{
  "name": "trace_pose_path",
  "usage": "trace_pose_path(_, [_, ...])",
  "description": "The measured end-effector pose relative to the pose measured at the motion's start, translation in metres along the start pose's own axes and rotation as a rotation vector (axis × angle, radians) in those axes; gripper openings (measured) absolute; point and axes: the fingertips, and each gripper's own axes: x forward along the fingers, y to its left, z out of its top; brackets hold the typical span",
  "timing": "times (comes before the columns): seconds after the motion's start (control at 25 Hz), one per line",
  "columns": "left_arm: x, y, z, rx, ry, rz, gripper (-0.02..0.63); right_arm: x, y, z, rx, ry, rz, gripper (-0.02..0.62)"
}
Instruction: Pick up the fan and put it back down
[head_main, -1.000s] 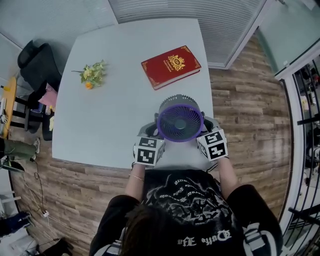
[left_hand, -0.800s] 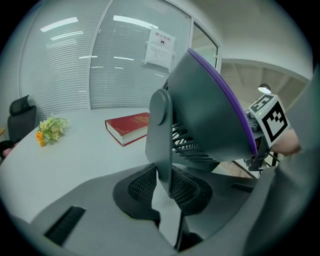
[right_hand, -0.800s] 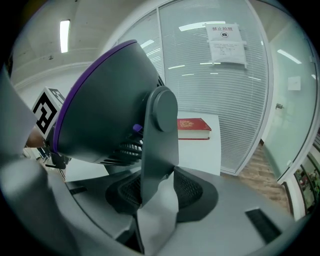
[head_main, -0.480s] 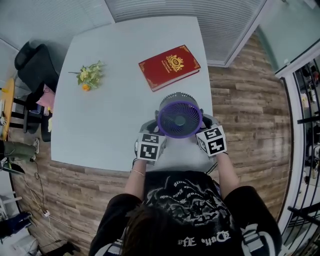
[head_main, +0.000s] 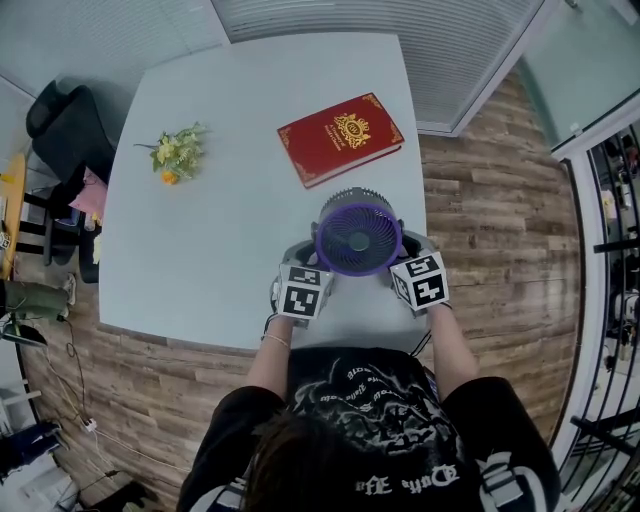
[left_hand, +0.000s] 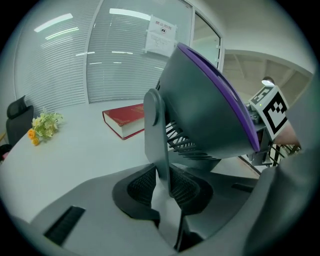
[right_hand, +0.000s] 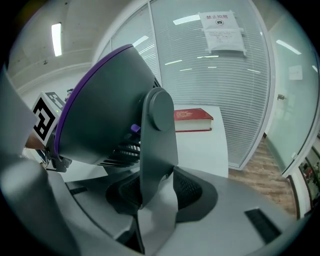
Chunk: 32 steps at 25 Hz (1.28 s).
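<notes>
Fan gripped from both sides

The left tongs clamp one side arm of the fan. The right tongs, just tightening, clamp the other, at the counter's near edge.

Grey fan with purple rim, head tilted upward, near the table's front edge

The fan is at the near edge of the table, toward its right side. Behind it, apart from it, the book lies on the table near the right edge, and the flowers lie well apart to the book's left. A chair stands off the table's far left corner.
</notes>
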Motion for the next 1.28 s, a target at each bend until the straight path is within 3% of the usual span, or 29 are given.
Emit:
trace_pose_path(0.52, [0.022, 0.003, 0.001, 0.009, 0.005, -0.029, 0.074, 0.018, -0.014, -0.007, 0.016, 0.016, -0.002, 0.149])
trace_pose_path(1.28, [0.023, 0.000, -0.008, 0.133, -0.007, -0.039, 0.103, 0.016, -0.009, -0.011, -0.067, -0.015, 0.050, 0.190])
